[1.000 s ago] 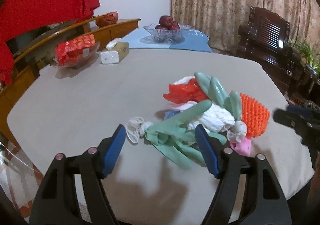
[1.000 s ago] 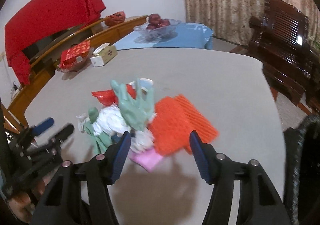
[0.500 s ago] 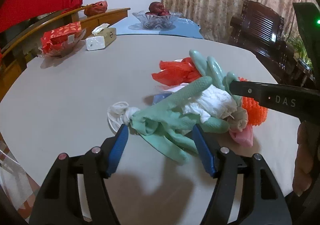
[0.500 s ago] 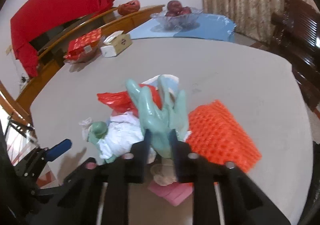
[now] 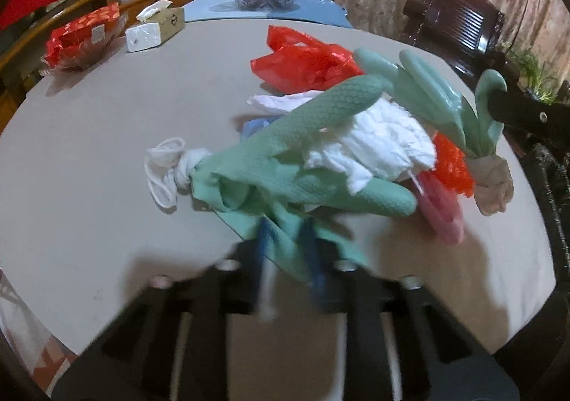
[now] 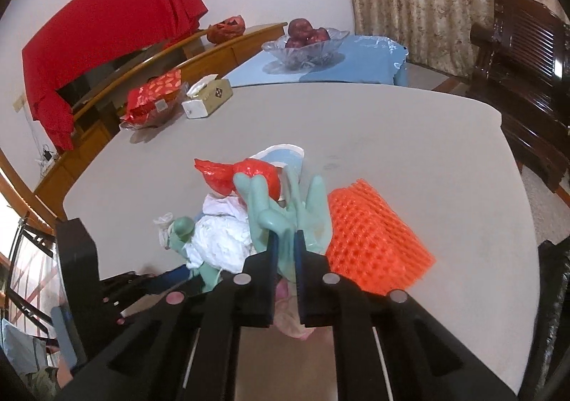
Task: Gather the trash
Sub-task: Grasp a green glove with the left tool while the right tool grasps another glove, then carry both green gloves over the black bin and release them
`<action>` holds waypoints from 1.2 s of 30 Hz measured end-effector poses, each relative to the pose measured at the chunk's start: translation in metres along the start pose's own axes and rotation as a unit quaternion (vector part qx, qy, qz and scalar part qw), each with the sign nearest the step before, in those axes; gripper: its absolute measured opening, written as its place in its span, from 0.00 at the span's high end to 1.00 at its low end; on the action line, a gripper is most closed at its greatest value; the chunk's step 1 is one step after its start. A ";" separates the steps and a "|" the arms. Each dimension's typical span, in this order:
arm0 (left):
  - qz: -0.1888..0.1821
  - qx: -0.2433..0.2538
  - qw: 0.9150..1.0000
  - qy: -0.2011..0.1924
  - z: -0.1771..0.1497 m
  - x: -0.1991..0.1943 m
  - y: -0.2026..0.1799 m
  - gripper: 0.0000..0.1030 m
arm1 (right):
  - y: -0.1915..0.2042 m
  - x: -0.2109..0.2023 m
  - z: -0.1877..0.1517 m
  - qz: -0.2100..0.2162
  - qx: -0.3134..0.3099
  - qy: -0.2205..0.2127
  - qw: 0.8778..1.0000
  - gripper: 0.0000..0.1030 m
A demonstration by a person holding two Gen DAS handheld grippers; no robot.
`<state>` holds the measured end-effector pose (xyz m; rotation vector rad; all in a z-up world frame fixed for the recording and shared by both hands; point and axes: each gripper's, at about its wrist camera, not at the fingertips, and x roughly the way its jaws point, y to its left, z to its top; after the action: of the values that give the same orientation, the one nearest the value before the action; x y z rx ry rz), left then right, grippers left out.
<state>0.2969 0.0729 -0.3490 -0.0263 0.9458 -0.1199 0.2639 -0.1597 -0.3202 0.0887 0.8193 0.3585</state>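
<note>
Where jaws pinch: gloves [image 6: 285, 219] (both).

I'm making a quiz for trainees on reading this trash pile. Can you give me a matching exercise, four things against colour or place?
Things:
1. foam net
2. plastic bag
3. tissue box
4. fruit bowl

Descriptions:
A. on the blue cloth
B. orange mesh, right side of the pile in the right wrist view
C. at the table's far edge, white tissue sticking out
D. red, crumpled, at the far side of the pile

Pairs: 1-B, 2-D, 3-C, 4-A
</note>
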 end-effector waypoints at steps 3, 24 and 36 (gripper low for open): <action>-0.001 -0.007 1.000 -0.012 0.002 -0.009 0.003 0.98 | 0.000 -0.010 0.000 0.000 0.001 -0.006 1.000 0.92; 0.003 -0.001 0.991 -0.133 0.028 -0.129 -0.031 0.99 | -0.015 -0.087 0.008 -0.018 0.014 -0.062 0.998 0.92; -0.025 0.043 0.990 -0.134 0.030 -0.149 -0.083 0.99 | -0.044 -0.130 -0.003 -0.043 0.042 -0.080 0.995 0.92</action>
<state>0.2272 0.0069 -0.2053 0.0123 0.6710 -0.1986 0.1927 -0.2462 -0.2410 0.1575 0.6782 0.2317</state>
